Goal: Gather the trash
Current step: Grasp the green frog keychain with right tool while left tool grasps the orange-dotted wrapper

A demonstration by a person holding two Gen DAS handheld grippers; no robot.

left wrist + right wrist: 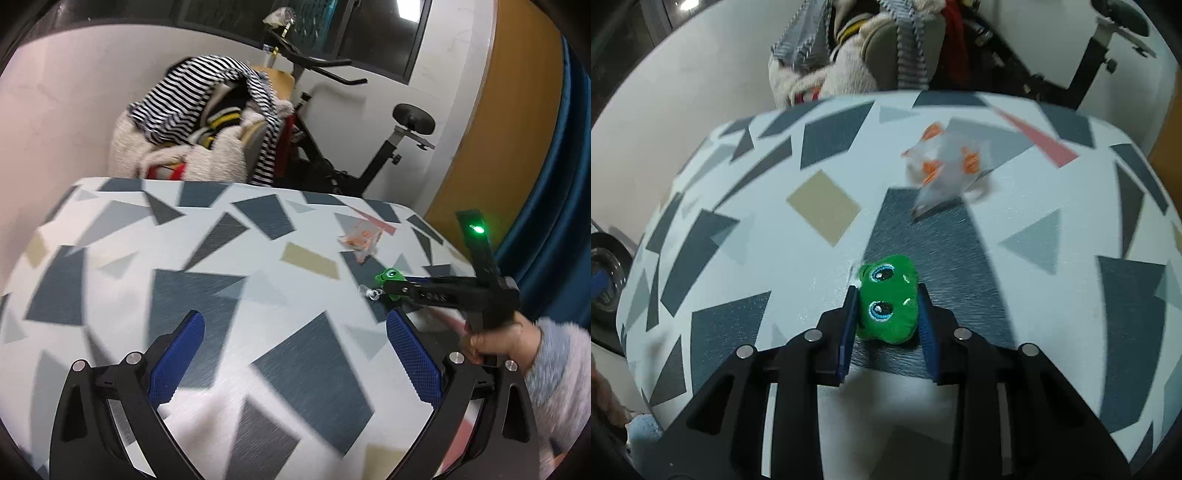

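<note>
— Where was the right gripper, and what did it hold?

— It was low over the table, near the middle of the patterned top. Its two blue pads pressed from both sides on a small green plush toy with two stitched eyes, so it was clenched on the toy.

— And the trash?

— A crumpled clear wrapper with orange print lay on the table beyond the toy, toward the far edge and a little to the right. It was apart from the gripper and nothing touched it.

— Was the left gripper busy?

— No. Its jaws stood wide apart above the table, with nothing between them. A hand in a fluffy sleeve showed at its right side.

— How much room was around?

— The top between the grippers and the wrapper was bare. Behind the far edge stood a chair piled with clothes and an exercise bike, both close to the table.
</note>
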